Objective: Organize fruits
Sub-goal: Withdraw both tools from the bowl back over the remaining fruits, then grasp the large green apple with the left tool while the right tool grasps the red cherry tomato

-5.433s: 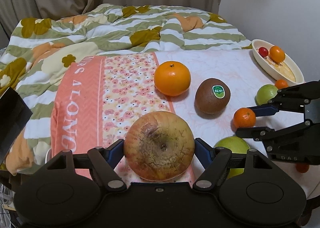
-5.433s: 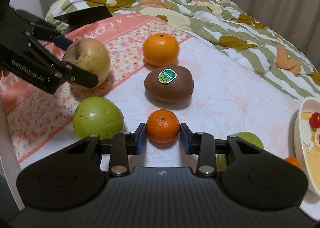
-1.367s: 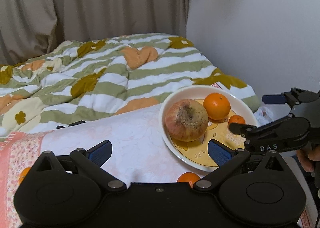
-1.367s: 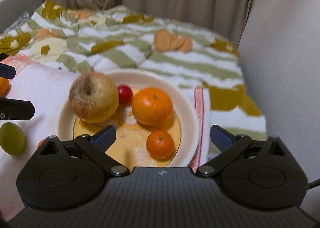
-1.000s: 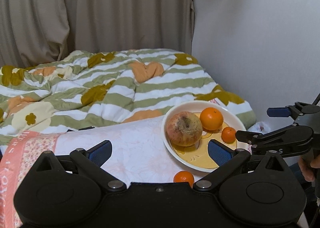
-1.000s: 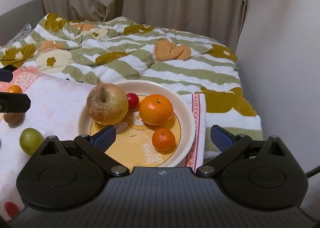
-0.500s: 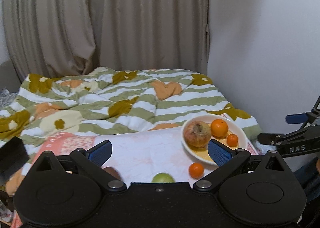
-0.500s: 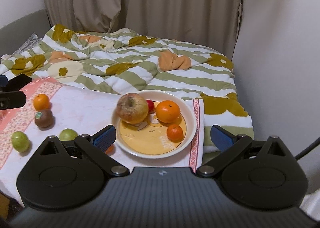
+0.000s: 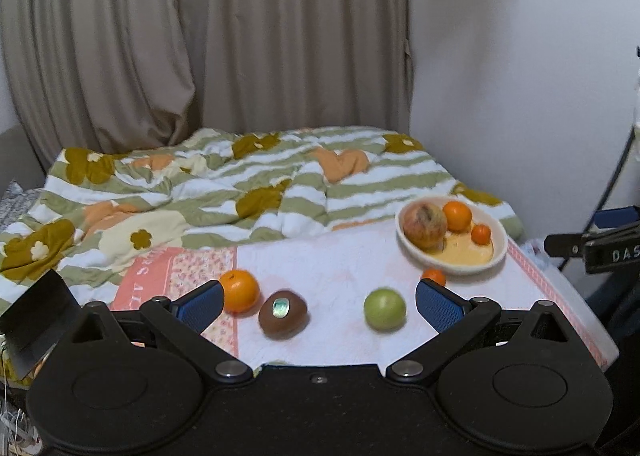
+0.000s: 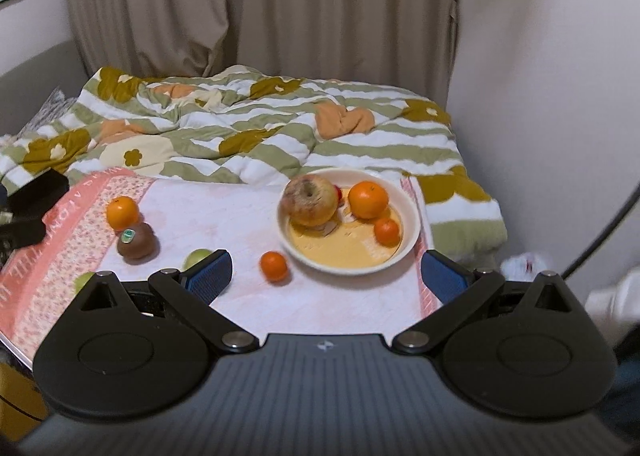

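1. Cream bowl (image 10: pixel 412 234) sits near the counter's right edge, well ahead of the right hand-held gripper (image 10: pixel 326 270), whose jaws are spread and empty; crowding it could roll the apple (image 10: pixel 309 200) out.
2. The kiwi (image 9: pixel 283 313) and green fruit (image 9: pixel 384 308) lie loose just ahead of the left hand-held gripper (image 9: pixel 318 306) (also spread, empty); round fruit may squirt sideways.
3. The small mandarin (image 10: pixel 273 266) beside the bowl could be knocked off.

Counting one bowl (image 10: pixel 416 224), holding one apple (image 10: pixel 309 200), one large orange (image 10: pixel 368 200), one small mandarin (image 10: pixel 387 232), one red berry (image 10: pixel 339 193) peeking behind. Spotting on the cloth (image 10: pixel 224 216) a second large orange (image 10: pixel 122 213), a second mandarin (image 10: pixel 274 266), one kiwi (image 10: pixel 136 242), a green fruit (image 10: pixel 197 256) and a second green fruit (image 10: pixel 83 281). Totalling nine fruits.
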### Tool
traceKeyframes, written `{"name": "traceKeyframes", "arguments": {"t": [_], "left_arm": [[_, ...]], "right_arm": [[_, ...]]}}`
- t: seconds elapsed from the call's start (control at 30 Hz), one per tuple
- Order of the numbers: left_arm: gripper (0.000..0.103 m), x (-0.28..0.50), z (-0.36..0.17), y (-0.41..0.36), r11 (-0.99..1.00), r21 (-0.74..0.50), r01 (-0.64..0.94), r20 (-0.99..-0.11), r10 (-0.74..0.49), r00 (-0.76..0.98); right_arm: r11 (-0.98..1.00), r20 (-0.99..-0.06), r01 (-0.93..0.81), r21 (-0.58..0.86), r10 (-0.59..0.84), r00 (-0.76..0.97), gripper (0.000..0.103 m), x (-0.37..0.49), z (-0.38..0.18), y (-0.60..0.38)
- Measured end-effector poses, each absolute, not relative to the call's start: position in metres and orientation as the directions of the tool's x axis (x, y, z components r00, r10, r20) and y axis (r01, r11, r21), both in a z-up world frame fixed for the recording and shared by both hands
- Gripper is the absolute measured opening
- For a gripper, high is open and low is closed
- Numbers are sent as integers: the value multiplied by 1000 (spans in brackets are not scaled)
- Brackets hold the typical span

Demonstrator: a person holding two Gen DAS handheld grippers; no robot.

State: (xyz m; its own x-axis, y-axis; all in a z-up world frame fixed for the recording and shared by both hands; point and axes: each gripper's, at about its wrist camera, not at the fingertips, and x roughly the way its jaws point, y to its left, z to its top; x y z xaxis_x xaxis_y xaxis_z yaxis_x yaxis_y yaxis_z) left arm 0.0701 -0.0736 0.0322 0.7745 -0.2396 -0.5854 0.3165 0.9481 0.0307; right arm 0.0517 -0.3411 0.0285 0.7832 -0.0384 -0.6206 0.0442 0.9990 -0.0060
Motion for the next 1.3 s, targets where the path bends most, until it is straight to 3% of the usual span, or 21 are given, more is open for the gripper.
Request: {"name": "traceKeyframes", "arguments": {"t": [0.47,0.83,1.07,1.2,1.3], "left_arm": [[103,92,-20,-9,875,-10,484,-676,-363,641],[101,125,-64,-13,814,8,581,-741,-385,550],[93,141,-88,-24,796,12,606,-780,-372,504],[81,146,-99,-29,790,10,613,-802,-360,477],[81,149,-105,-32,789,1,615,-810,-360,463]], "right_arm": [[957,-711,288,34,-179,680,103,9,-25,-262],[952,-771,306,30,-173,613,103,11,-72,-220],[951,-796,308,40,-156,585,103,22,-94,-215],[952,-805,305,40,-151,574,103,26,-102,-214],[955,-810,293,38,-142,569,103,31,-106,-213]]}}
